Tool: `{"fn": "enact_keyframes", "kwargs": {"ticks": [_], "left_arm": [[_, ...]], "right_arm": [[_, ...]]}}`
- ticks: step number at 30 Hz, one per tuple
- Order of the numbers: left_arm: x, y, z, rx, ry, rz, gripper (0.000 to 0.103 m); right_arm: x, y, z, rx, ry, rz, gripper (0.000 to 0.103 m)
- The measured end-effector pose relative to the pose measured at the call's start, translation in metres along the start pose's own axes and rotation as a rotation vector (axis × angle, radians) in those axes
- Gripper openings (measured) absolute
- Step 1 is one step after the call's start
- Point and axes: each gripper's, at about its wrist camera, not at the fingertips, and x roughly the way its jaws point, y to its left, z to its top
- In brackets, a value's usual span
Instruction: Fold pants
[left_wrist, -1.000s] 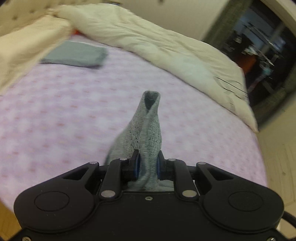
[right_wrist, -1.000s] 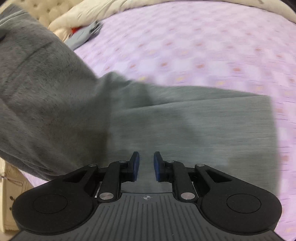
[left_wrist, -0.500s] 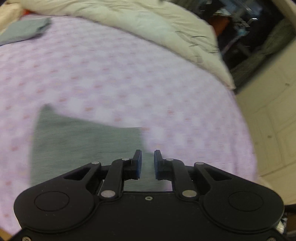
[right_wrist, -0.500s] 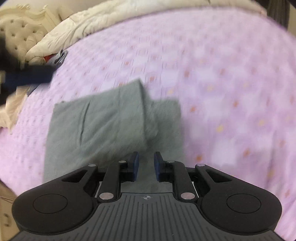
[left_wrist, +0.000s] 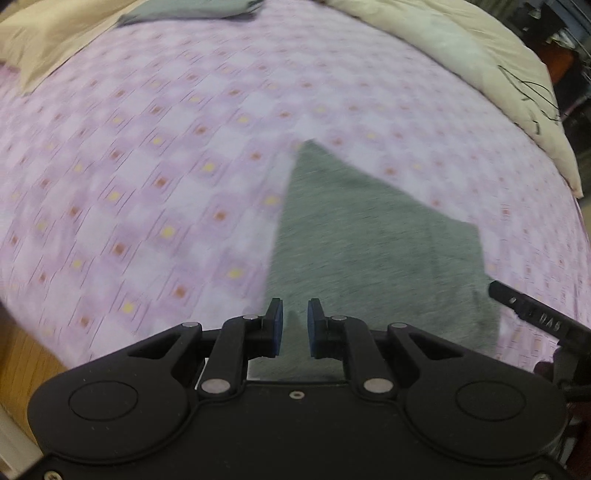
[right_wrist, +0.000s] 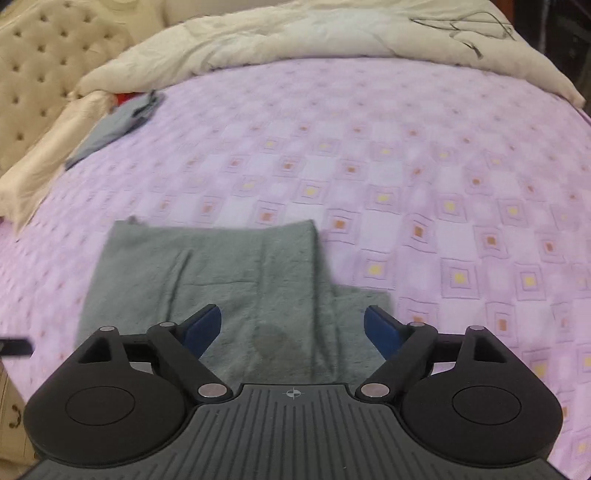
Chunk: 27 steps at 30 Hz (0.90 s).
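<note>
The bed (right_wrist: 369, 110) with its lilac sheet printed in small yellow and red squares fills both views and serves as the folding surface. A cream quilted duvet (right_wrist: 295, 33) is bunched along the far edge from eleven to one o'clock, probably pushed back to leave the sheet free. A flat, folded blue-grey garment (right_wrist: 110, 129) lies near the tufted beige headboard (right_wrist: 44, 66) at ten o'clock, well apart from the work, likely a finished piece set aside.

The grey-green knit pants (right_wrist: 240, 277) lie flat on the sheet at the near edge, at six o'clock in the right wrist view. They look folded into a compact rectangle, with one layer over another and a lower layer peeking out at four o'clock. The edges do not line up, so I judge the fold needs tidying or one more turn.

The right gripper (right_wrist: 293, 326) hangs over the near part of the pants; its jaws are opening and stand wide apart, with nothing clamped between them. The left gripper (left_wrist: 295, 328) points down at the pants (left_wrist: 369, 240) from the other side; its blue pads (left_wrist: 277, 325) stand close together with a narrow gap and no cloth pinched there.
</note>
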Motion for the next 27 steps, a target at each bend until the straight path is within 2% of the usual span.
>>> {"fn": "enact_keyframes", "kwargs": {"ticks": [6,11,13,16,17,18,20,23,25,27], "left_arm": [[0.005,0.013,0.0,-0.011,0.024,-0.008,0.018],[0.005,0.016,0.003,0.012,0.032,-0.018,0.018],[0.005,0.019,0.002,0.023,0.036,-0.013,0.018],[0.008,0.025,-0.001,0.021,0.047,-0.005,0.018],[0.009,0.027,-0.001,0.02,0.05,0.0,0.018],[0.011,0.029,-0.003,0.021,0.052,0.006,0.018],[0.013,0.031,-0.005,0.03,0.055,0.02,0.018],[0.012,0.033,-0.007,0.052,0.047,0.04,0.018],[0.01,0.032,-0.008,0.058,0.037,0.04,0.018],[0.01,0.029,-0.008,0.074,0.029,0.039,0.018]], "right_arm": [[0.034,-0.011,-0.004,0.058,0.132,0.048,0.084],[0.039,-0.008,-0.007,0.117,0.153,0.078,0.083],[0.04,-0.003,-0.004,0.135,0.187,0.049,0.074],[0.034,0.011,0.002,0.148,0.197,-0.036,0.05],[0.029,0.02,0.003,0.123,0.171,-0.031,0.023],[0.023,0.029,0.006,0.087,0.152,-0.041,0.011],[0.003,0.045,0.01,0.032,0.125,-0.05,0.009],[-0.049,0.044,0.013,0.093,0.05,0.039,0.008],[-0.075,0.037,0.006,0.107,0.013,0.003,0.007],[-0.078,0.024,-0.011,0.102,0.041,-0.088,0.007]]}}
